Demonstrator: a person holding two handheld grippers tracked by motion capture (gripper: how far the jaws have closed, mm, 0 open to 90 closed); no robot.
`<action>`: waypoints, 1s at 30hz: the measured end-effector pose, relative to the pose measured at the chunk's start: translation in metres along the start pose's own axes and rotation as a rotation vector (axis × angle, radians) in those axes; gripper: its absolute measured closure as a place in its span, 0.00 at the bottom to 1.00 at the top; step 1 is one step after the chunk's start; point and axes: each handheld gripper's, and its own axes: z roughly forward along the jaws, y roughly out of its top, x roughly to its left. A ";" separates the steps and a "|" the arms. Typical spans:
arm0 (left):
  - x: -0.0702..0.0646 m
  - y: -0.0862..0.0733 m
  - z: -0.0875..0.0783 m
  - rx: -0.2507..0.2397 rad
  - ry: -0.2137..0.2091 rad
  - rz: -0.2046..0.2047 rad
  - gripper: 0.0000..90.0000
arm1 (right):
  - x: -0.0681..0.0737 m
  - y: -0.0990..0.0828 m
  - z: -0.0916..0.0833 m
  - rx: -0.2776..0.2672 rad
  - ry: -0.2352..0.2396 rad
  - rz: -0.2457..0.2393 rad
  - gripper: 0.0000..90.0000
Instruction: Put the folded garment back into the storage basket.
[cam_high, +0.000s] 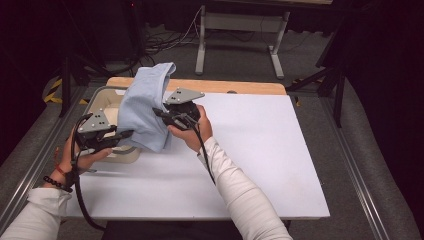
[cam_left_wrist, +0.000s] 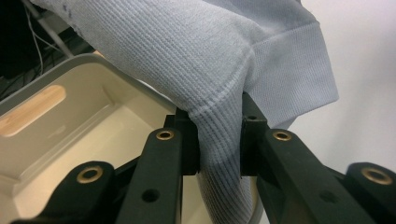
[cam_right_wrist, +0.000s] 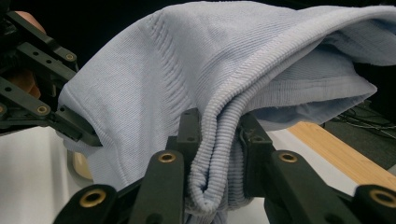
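A light blue knitted garment (cam_high: 145, 107) hangs folded between both grippers, above the cream bin (cam_high: 102, 102) at the table's left. My left gripper (cam_high: 125, 134) grips its lower left edge; in the left gripper view the black jaws pinch a ribbed fold (cam_left_wrist: 219, 149) over the bin's inside (cam_left_wrist: 70, 135). My right gripper (cam_high: 161, 113) holds the right edge, its jaws pressed on a thick ribbed bundle (cam_right_wrist: 217, 158). In the right gripper view the left gripper (cam_right_wrist: 86, 133) bites the cloth at the far left.
The white table top (cam_high: 260, 150) spreads to the right and front of the bin. A wooden strip (cam_high: 235, 87) runs along the far edge. Metal frame rails (cam_high: 30, 165) flank the table, and a stand's legs (cam_high: 240, 40) and cables lie beyond.
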 end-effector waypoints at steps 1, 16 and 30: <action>0.001 0.000 -0.001 0.003 0.001 0.002 0.84 | 0.001 0.001 0.002 0.001 0.003 -0.002 0.83; 0.014 -0.010 -0.016 0.018 0.039 -0.007 0.84 | 0.008 0.010 0.025 -0.003 0.025 0.006 0.83; 0.028 -0.023 -0.032 0.018 0.084 -0.041 0.84 | 0.019 0.024 0.048 -0.011 0.042 0.005 0.83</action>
